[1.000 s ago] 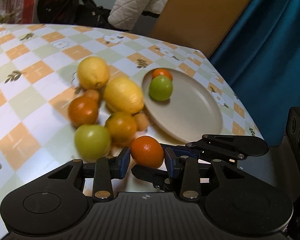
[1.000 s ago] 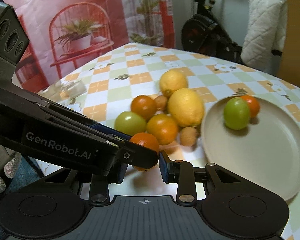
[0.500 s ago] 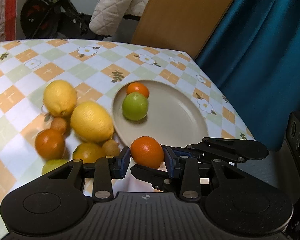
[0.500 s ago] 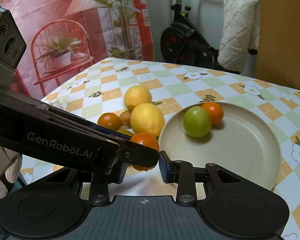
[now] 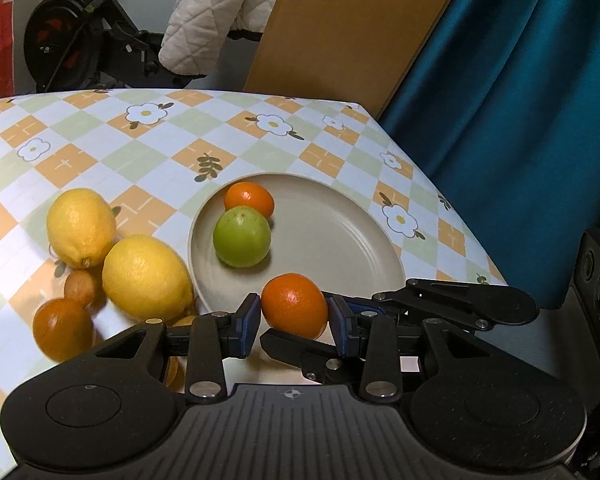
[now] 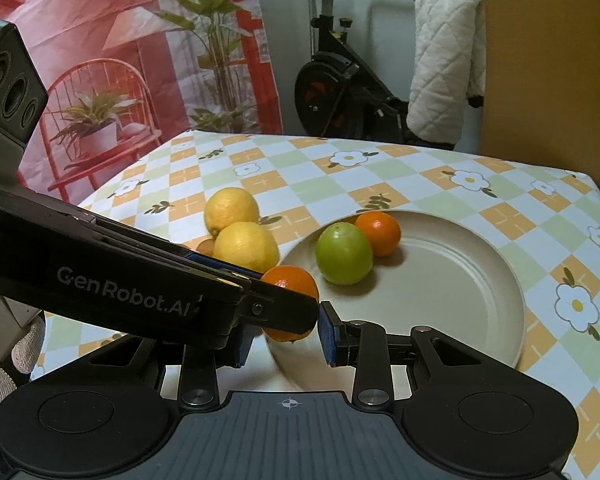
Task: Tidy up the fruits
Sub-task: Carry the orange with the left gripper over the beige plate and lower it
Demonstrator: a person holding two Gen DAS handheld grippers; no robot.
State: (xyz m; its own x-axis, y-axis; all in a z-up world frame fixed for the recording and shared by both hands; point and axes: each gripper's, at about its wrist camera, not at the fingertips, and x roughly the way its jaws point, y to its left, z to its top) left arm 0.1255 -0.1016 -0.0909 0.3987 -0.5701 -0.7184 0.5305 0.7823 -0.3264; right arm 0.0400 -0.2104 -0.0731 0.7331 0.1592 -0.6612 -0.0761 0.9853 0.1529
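Your view has swung across the checked floral desk (image 5: 148,148): the round beige plate (image 5: 340,240) now sits ahead. Left claw (image 5: 294,318) narrowly clamps the small orange tangerine (image 5: 294,306) over the rim; right claw (image 6: 284,330) nearly closed, seemingly empty. Release next.

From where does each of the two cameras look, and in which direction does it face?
Left wrist view: sits on the left gripper, faces forward and down at the orange it grips and the plate; the right gripper's fingers cross below.
Right wrist view: sits on the right gripper, faces the same plate; the left gripper's arm and a gloved hand show at left.
Shared: orange, plate, green fruit, lemons.
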